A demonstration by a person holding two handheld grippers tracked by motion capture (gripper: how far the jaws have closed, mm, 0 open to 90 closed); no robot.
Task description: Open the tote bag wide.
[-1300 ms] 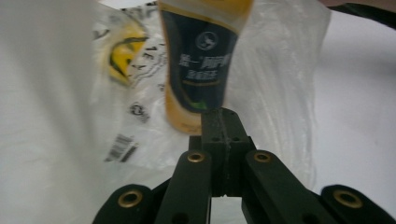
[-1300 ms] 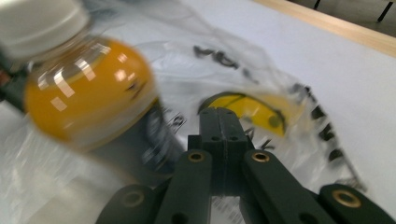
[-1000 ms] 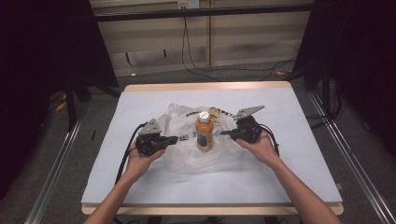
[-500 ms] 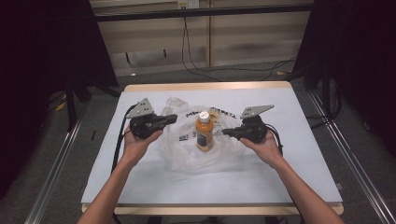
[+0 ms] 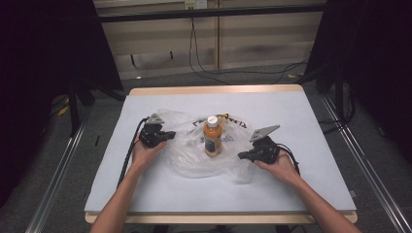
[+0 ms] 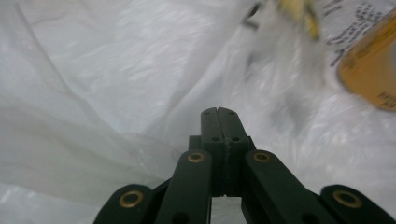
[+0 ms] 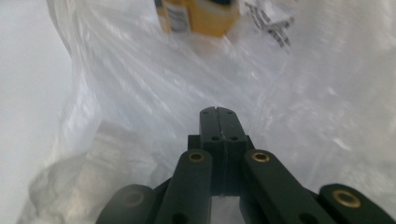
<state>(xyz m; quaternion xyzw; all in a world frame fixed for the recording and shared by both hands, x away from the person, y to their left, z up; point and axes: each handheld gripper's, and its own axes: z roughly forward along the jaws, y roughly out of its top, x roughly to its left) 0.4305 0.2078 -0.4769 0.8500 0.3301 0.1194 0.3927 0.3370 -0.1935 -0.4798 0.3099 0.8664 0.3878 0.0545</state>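
Right gripper (image 5: 243,155): nearest to the person, at the right edge of the bag; jaws pressed together, nothing seen between them. In the right gripper view the tips (image 7: 218,113) hang over crumpled film.
Left gripper (image 5: 171,136): a little farther off, at the bag's left edge; jaws likewise closed flat on each other, with no film visibly pinched. In the left gripper view the tips (image 6: 218,113) lie over white plastic.
Plastic bag (image 5: 189,155): clear, thin, crumpled, spread flat on the middle of the table between the two grippers; black print near its far side.
Bottle (image 5: 212,137): orange drink with a white cap, standing upright about mid-bag; whether it is inside the film or stands on top of it cannot be told.
Table (image 5: 311,121): white top with a wooden rim; bare surface lies left, right and beyond the bag, and in front of it towards the near edge.
Far side: floor with loose cables (image 5: 204,63) beyond the table's back edge, dark curtains at both sides.
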